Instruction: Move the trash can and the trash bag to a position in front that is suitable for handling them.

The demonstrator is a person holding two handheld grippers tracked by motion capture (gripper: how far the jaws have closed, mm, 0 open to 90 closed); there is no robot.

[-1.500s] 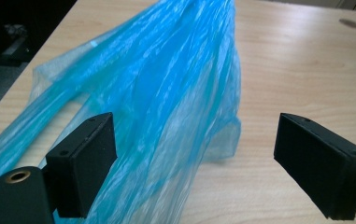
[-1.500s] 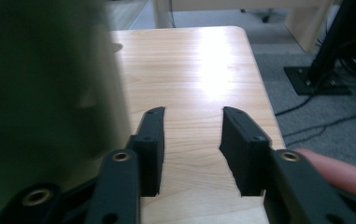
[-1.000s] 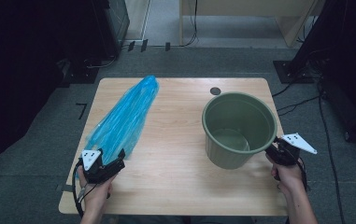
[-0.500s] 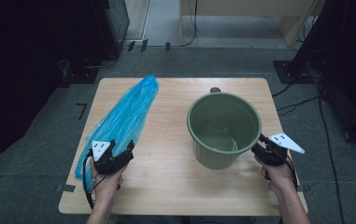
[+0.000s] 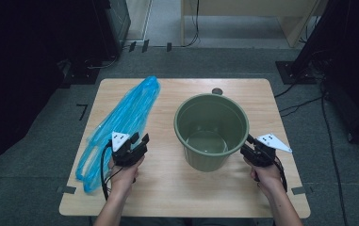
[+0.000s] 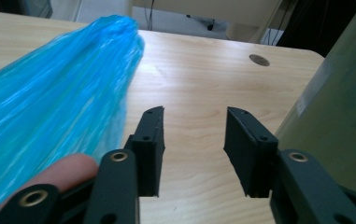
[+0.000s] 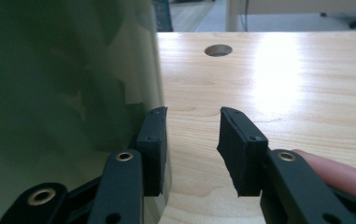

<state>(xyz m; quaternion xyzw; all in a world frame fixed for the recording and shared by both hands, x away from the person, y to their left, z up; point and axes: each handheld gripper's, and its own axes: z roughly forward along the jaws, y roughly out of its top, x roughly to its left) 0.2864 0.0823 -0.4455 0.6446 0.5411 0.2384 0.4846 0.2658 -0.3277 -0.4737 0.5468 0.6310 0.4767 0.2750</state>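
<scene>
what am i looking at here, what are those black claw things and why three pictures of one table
Nothing here is a robot arm: a person holds a two-jaw tool in each hand. The high view looks down on the wooden table, with the left gripper and the right gripper. The other two pictures come from cameras riding on each gripper, looking along its black jaws.

On the table lie a blue plastic bag and a green bucket.

Nothing is held. The left gripper's jaws have just been closing, with only bare table between them, the bag just beside. The right gripper's jaws stand apart, one against the bucket's outer wall, as if pushing it.
</scene>
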